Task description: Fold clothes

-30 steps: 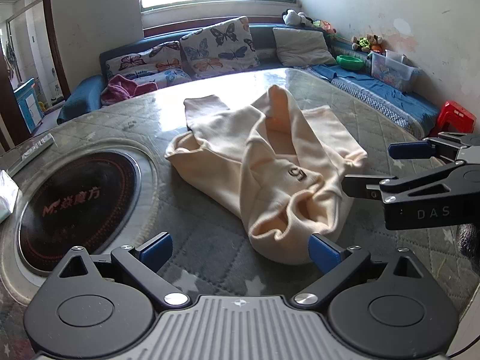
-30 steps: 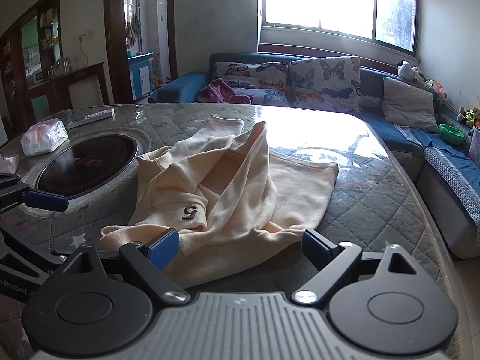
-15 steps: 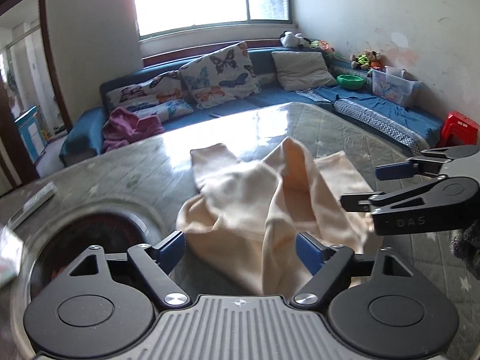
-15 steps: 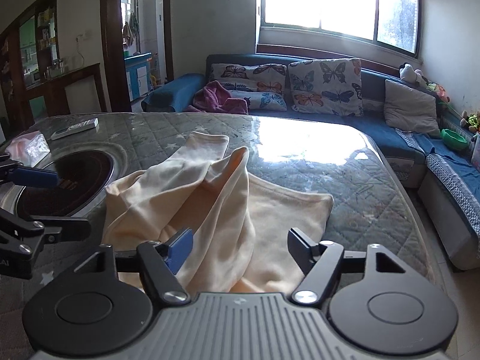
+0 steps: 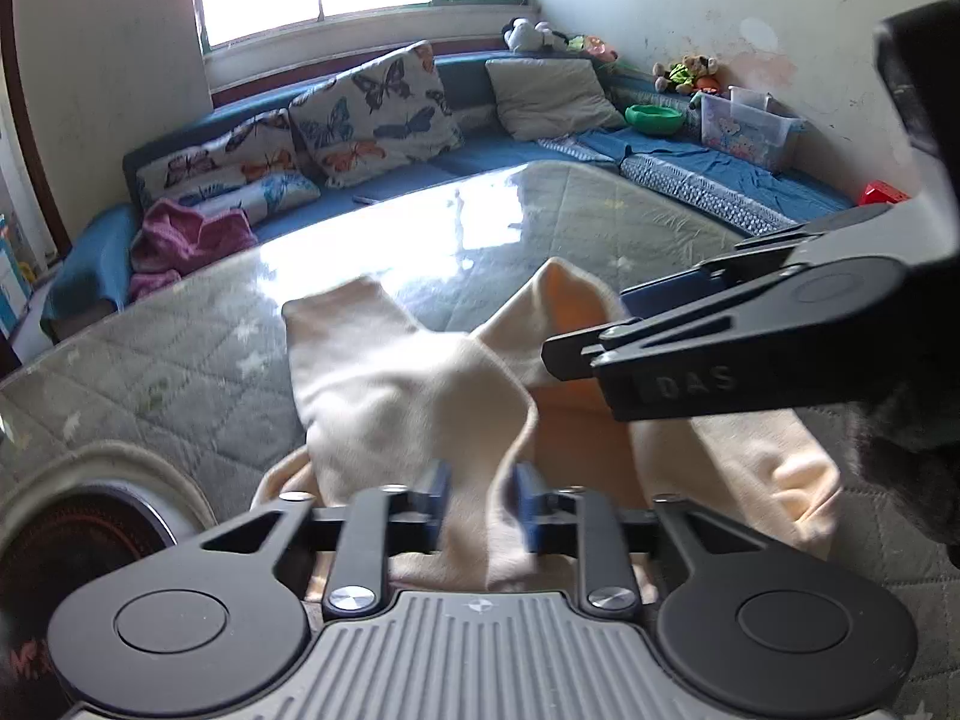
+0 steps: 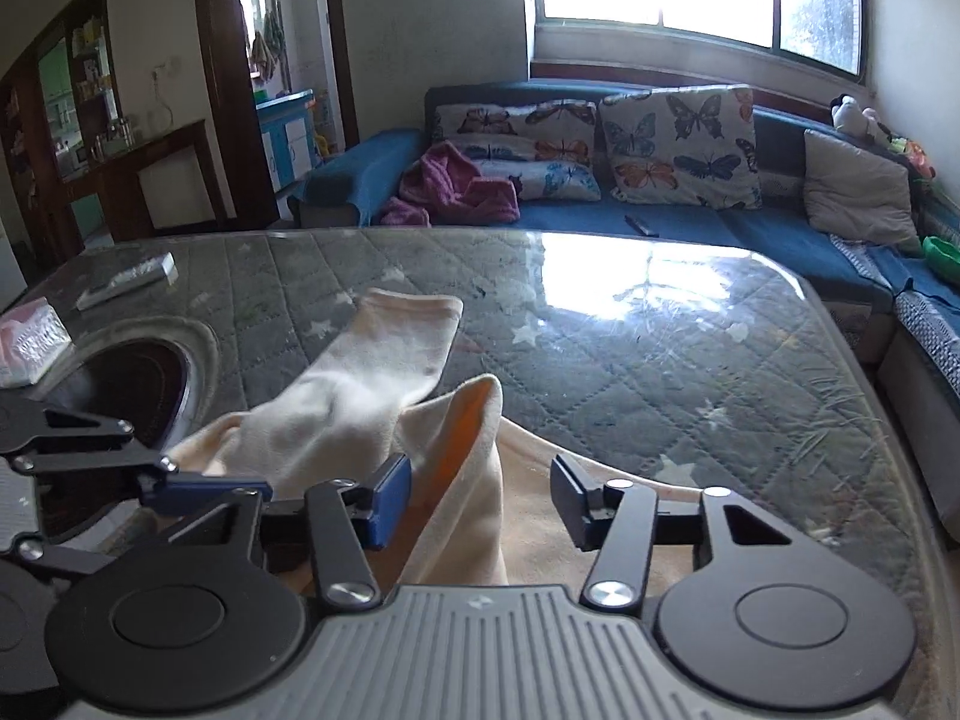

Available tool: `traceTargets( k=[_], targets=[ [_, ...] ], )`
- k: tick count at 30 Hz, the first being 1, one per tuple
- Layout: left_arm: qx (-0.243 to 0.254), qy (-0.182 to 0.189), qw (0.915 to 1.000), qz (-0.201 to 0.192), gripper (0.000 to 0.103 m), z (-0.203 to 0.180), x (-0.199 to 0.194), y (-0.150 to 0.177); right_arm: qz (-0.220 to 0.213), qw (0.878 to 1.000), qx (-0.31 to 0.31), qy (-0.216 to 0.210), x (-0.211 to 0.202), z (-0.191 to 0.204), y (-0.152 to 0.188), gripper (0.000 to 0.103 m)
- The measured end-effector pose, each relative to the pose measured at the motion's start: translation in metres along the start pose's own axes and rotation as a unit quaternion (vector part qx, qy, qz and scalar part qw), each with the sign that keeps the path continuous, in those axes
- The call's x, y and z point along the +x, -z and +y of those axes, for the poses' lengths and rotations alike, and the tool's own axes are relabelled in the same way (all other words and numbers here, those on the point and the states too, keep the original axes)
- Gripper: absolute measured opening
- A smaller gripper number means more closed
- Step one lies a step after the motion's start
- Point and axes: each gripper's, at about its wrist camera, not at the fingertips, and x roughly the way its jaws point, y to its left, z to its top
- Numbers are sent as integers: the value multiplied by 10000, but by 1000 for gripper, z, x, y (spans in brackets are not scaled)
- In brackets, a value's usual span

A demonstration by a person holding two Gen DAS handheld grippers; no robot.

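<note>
Right between the left claw [image 5: 479, 507], pinching a raised fold, lies the cream garment [image 5: 384, 384], stretching away across the surface [image 5: 180, 336]; right claw [image 6: 480, 498] spread alongside.

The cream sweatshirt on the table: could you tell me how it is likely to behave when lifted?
The cream sweatshirt is probably floppy: it lies in soft folds. Pinched by the left hand-held gripper, it would likely drape and trail. It looks light, though thick.

A glass-topped quilted table [image 6: 690, 360] carries a cream garment [image 5: 408, 396].
</note>
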Motion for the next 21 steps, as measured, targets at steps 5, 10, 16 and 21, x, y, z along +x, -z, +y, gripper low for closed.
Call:
traceTargets(
  k=[5, 10, 16, 21],
  targets=[
    [-271, -97, 9994, -184, 3, 18, -17, 9, 188, 9997, 59, -135, 16, -2, 5, 16],
    [-633, -289, 9967, -414, 1, 40, -47, 17, -72, 10000, -25, 59, -9, 0, 7, 4],
    [-532, -38, 9973, -501, 6, 30, -62, 12, -474, 9984, -77, 308, -49, 2, 15, 3],
    [-174, 29, 9989, -430, 48, 1, -41, 1, -693, 9964, -103, 480, -76, 0, 19, 3]
  ],
)
